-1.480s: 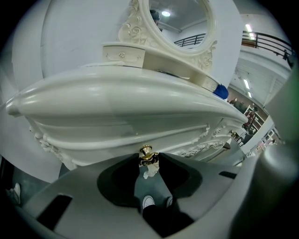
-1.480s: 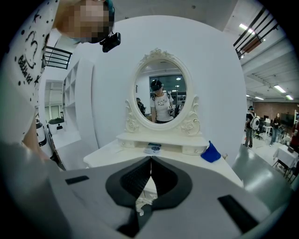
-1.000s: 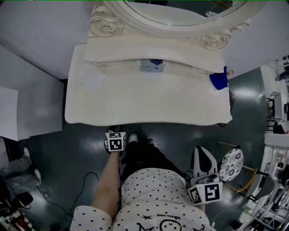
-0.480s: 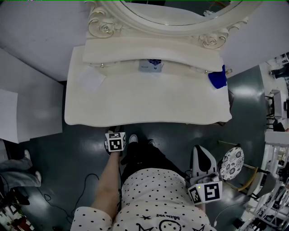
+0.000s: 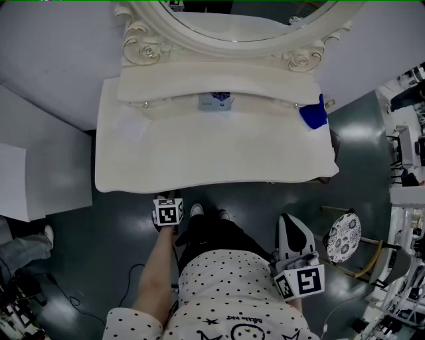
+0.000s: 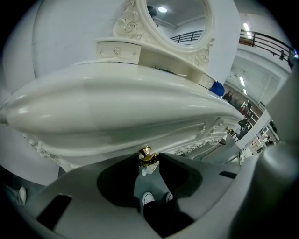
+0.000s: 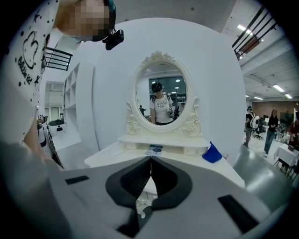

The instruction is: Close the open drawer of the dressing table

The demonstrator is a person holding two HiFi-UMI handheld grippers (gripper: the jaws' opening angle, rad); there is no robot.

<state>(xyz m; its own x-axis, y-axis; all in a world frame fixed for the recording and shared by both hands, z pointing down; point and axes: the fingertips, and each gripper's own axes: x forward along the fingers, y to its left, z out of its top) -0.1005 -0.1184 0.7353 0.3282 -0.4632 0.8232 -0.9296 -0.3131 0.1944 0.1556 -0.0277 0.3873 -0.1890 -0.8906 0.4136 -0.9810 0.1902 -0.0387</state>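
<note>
The cream dressing table fills the middle of the head view, and no drawer front shows past its front edge there. My left gripper reaches under that edge at the left of centre. In the left gripper view the brass drawer knob sits between the jaw tips of the left gripper, which close on its sides below the carved apron. My right gripper hangs back by the person's side, away from the table. Seen from its own camera, the right gripper has its jaws shut with nothing between them.
On the tabletop lie a blue object at the right, a small card under the oval mirror, and a white sheet at the left. A patterned stool stands to the right, white panels to the left.
Only the head view has shifted a little, so the table sits slightly lower and further left in frame. Both grippers keep their places.
</note>
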